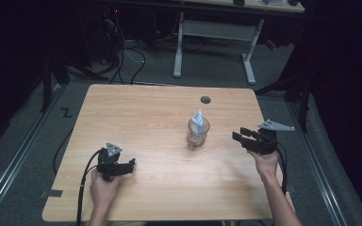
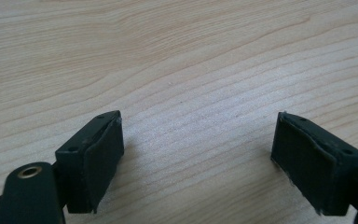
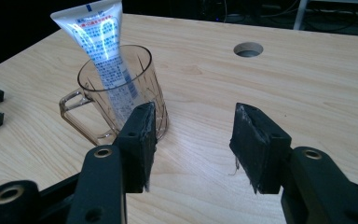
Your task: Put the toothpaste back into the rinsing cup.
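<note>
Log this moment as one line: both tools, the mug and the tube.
left tool: open, empty, low over table | right tool: open, empty, beside glass mug | toothpaste tube: standing in mug

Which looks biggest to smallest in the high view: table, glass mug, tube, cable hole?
1. table, by far
2. glass mug
3. tube and cable hole: the tube's exposed part looks about as big as the hole, and its lower part sits inside the mug, so no ranking.

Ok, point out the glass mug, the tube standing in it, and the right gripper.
glass mug (image 3: 81,114), right gripper view, on its handle.
tube (image 3: 103,42), right gripper view, on its printed body above the rim.
right gripper (image 1: 244,136), high view, between its fingertips.
</note>
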